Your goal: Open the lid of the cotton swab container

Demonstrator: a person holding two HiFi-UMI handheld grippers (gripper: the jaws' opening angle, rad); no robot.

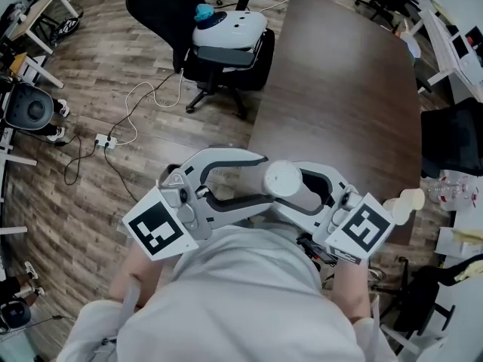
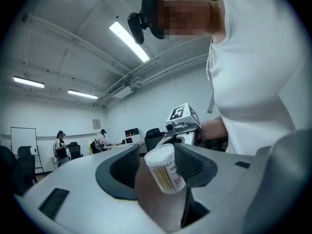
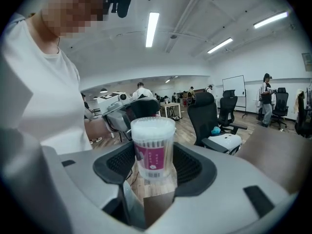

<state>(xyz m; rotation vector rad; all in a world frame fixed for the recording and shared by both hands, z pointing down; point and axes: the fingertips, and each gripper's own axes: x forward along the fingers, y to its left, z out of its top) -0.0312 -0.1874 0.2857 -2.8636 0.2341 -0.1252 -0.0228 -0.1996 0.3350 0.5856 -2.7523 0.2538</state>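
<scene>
The cotton swab container [image 3: 152, 147] is a clear tub with a purple label and white swab tips under its top. It stands upright between the pads of my right gripper [image 3: 153, 165], which is shut on its sides. In the head view its round white top [image 1: 284, 178] shows close to the person's chest, with the right gripper [image 1: 300, 191] coming in from the right. My left gripper [image 1: 260, 179] faces it from the left. In the left gripper view the container [image 2: 165, 169] leans between the open left gripper [image 2: 157, 168] jaws, with a gap on its left side.
A dark brown table [image 1: 339, 89] lies ahead and to the right. An office chair with a white device on its seat [image 1: 226, 40] stands beyond, on a wooden floor with cables and a power strip [image 1: 106, 140]. Clutter sits at the right edge [image 1: 453, 191].
</scene>
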